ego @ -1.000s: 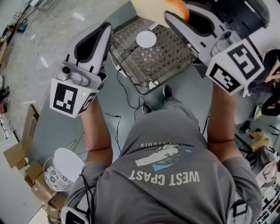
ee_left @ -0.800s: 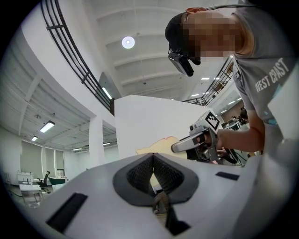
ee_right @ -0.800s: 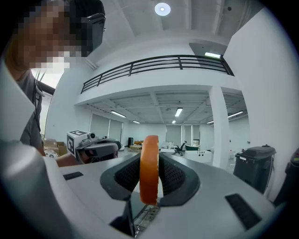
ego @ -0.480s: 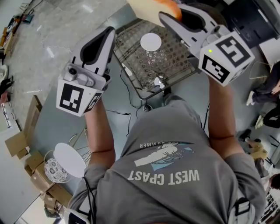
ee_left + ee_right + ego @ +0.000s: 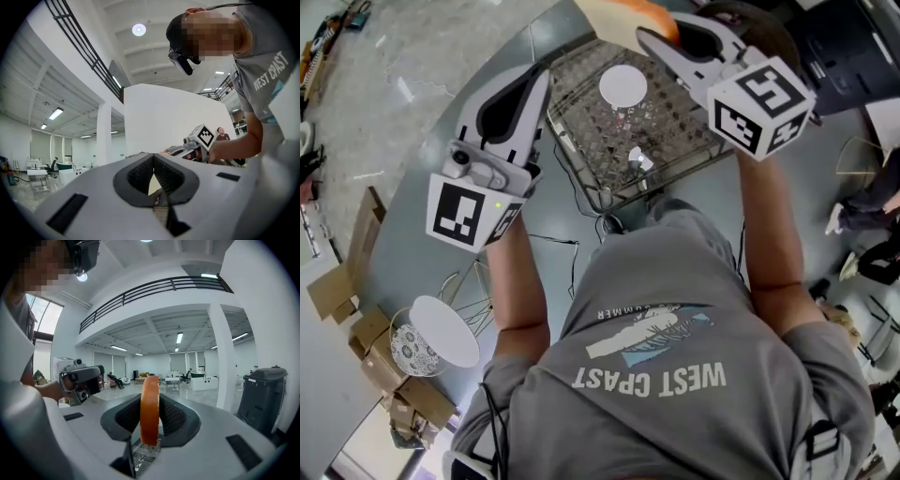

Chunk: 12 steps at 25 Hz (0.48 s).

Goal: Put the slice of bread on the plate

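A slice of bread (image 5: 619,14) with a pale face and an orange crust sticks out at the head view's top edge, with my right gripper (image 5: 652,33) shut on it. In the right gripper view the bread (image 5: 150,408) stands edge-on between the dark pads. A round white plate (image 5: 623,86) lies on a wire-mesh table (image 5: 675,131) below and left of the bread. My left gripper (image 5: 536,77) hovers at the table's left edge, shut, with nothing in it. In its own view the left gripper's (image 5: 153,157) pads meet at the tip.
A small white object (image 5: 639,159) lies near the mesh table's near edge. Cables (image 5: 572,211) trail over the grey floor below it. A round white stool (image 5: 445,330) and cardboard boxes (image 5: 342,309) sit at lower left. A dark bin (image 5: 260,394) stands right of the right gripper.
My right gripper has moved left and nearer to the plate, still with the bread in it. The left gripper has shifted slightly right, still shut.
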Available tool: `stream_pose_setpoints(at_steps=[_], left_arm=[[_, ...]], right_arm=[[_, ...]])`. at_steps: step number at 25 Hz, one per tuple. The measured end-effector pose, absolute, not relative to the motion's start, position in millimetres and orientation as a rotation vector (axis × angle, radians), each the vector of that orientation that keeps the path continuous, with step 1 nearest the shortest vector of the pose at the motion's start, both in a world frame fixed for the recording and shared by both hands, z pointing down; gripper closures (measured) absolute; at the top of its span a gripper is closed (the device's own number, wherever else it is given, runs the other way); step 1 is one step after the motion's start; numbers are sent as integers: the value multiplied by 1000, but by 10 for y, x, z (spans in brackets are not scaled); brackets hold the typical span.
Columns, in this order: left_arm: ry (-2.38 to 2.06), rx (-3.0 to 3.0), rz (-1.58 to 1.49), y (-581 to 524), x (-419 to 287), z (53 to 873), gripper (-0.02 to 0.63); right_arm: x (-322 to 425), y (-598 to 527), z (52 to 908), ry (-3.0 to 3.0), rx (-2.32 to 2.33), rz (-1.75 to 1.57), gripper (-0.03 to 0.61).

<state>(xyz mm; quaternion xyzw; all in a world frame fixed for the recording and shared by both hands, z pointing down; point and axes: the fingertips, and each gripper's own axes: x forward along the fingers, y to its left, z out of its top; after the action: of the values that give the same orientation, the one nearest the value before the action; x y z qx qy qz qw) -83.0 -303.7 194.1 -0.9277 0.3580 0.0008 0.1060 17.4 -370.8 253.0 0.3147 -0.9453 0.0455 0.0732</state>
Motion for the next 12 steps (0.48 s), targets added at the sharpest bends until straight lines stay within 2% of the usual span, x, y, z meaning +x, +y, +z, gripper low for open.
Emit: stream_pose_setpoints(at_steps=[12], left_arm=[[1125, -2780, -55, -3259, -809, 2280, 606]], right_arm=[[193, -4176, 3292, -2770, 918, 243, 483]])
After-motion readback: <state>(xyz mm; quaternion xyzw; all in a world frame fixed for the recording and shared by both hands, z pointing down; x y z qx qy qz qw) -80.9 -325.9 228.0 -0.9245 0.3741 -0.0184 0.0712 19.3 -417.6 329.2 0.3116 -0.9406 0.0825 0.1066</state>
